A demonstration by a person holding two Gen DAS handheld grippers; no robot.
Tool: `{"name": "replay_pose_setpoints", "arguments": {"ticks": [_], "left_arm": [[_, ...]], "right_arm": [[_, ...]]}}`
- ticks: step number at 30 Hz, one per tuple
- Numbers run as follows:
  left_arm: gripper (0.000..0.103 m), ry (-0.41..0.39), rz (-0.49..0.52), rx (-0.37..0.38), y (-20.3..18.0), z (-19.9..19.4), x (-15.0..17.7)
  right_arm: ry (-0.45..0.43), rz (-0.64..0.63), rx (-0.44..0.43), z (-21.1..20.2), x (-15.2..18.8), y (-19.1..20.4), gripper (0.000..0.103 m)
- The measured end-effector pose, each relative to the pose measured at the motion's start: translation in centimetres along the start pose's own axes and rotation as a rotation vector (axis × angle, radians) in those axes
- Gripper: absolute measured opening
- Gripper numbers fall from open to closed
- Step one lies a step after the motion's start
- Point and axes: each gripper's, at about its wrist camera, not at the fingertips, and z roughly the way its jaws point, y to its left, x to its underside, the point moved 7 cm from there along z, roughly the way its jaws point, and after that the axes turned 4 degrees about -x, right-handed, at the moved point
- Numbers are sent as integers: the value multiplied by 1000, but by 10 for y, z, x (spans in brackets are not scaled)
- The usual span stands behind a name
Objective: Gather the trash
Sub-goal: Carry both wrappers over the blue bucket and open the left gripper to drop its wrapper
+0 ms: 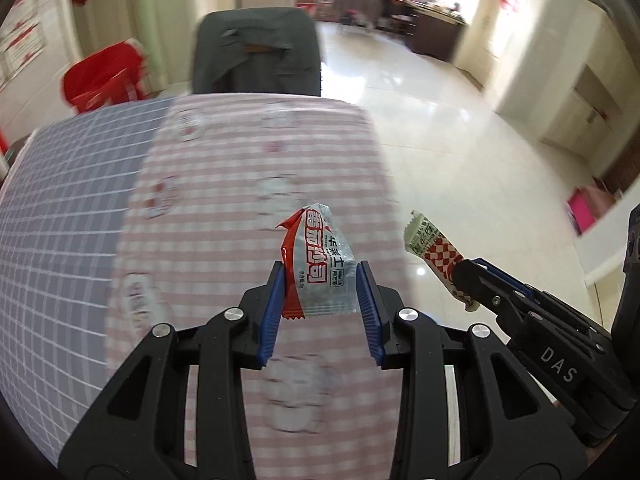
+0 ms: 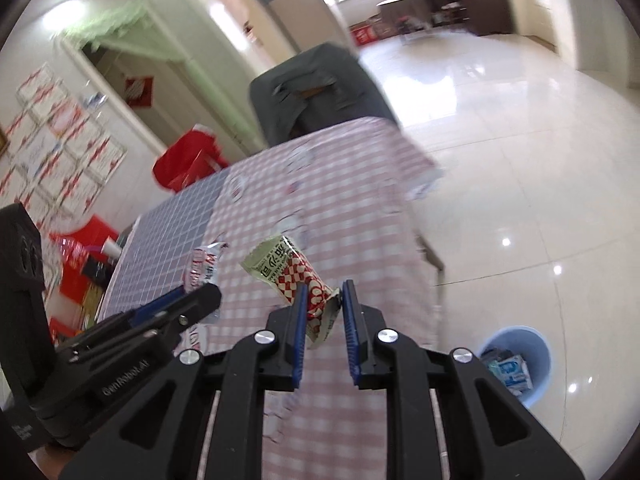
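Observation:
My left gripper is shut on a silver and red snack wrapper, held above the pink checked tablecloth. My right gripper is shut on a green and red-checked wrapper, held above the table's right side. In the left wrist view the right gripper and its wrapper show at the right. In the right wrist view the left gripper and its wrapper show at the left. A blue trash bin with packets inside stands on the floor at the lower right.
A dark covered chair stands at the table's far end. The table's left part has a blue grid cloth. Red bags and boxes stand on the left. Glossy tiled floor lies to the right.

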Motion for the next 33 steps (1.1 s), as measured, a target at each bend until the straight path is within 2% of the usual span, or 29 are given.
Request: {"name": "replay_pose_setpoints", "arguments": {"ticks": [8, 14, 19, 21, 22, 23, 33], "left_arm": [[35, 20, 166, 124, -134, -7, 15], [35, 56, 248, 184, -205, -7, 33], [36, 73, 276, 201, -237, -6, 41], [39, 80, 279, 194, -246, -5, 43], [53, 88, 275, 191, -249, -4, 44], [60, 94, 267, 192, -251, -2, 44], [66, 116, 259, 152, -254, 5, 42]], "right_arm": [[-98, 107, 106, -88, 5, -86, 18], [-154, 179, 182, -140, 17, -144, 18], [-191, 221, 210, -169, 24, -175, 18], [-199, 232, 212, -176, 26, -184, 18], [-201, 235, 213, -178, 26, -187, 18], [-203, 240, 213, -180, 27, -190, 18], [-194, 266, 210, -187, 27, -206, 18]]}}
